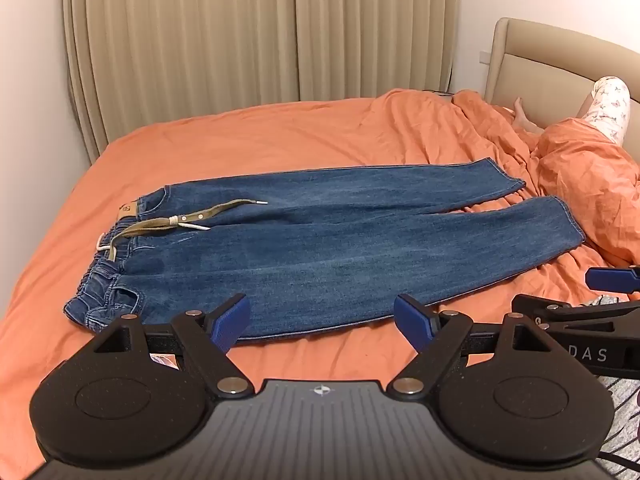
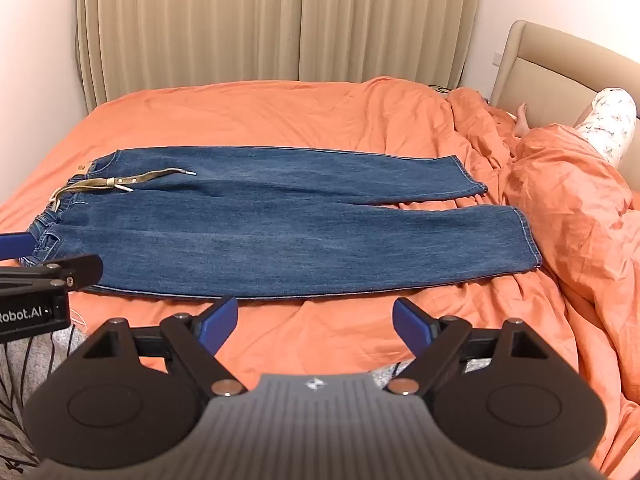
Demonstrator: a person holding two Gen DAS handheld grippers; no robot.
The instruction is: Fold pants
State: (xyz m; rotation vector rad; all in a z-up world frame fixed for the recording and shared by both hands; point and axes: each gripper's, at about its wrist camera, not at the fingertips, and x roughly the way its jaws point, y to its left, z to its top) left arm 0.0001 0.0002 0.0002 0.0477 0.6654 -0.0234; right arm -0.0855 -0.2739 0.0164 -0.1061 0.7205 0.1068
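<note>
Pants of faded blue denim (image 1: 320, 240) lie flat and unfolded on the orange cotton bedcover (image 1: 260, 136), waistband to the left, both legs stretched to the right with a narrow wedge of orange showing between the hems. The waistband is elastic and gathered, and an olive-green drawstring (image 1: 200, 216) with pale tips trails across the front. A small tan patch sits at the far corner of the waistband; its print is too small to read.

The left gripper (image 1: 322, 320) hovers just short of the near edge of the pants, its blue-padded jaws spread wide with nothing between them. The right gripper (image 2: 314, 320) hangs over bare orange cover near the lower leg, jaws likewise spread and empty.

Each view catches the other tool from the side. The left view shows the letters "DAS" in white on a black body at its right edge; the right view shows "Robot.AI" on a black block at its left edge. The right view also takes in grey fabric with dark stripes (image 2: 32, 356) under the tools, more of it than the left view gives.

Behind the bed hang pleated beige curtains (image 1: 260, 28). At the right stands a padded beige headboard (image 1: 560, 60), where a bare foot and a leg in white printed trousers (image 1: 608, 100) rest beside the rumpled orange duvet (image 1: 580, 168).
</note>
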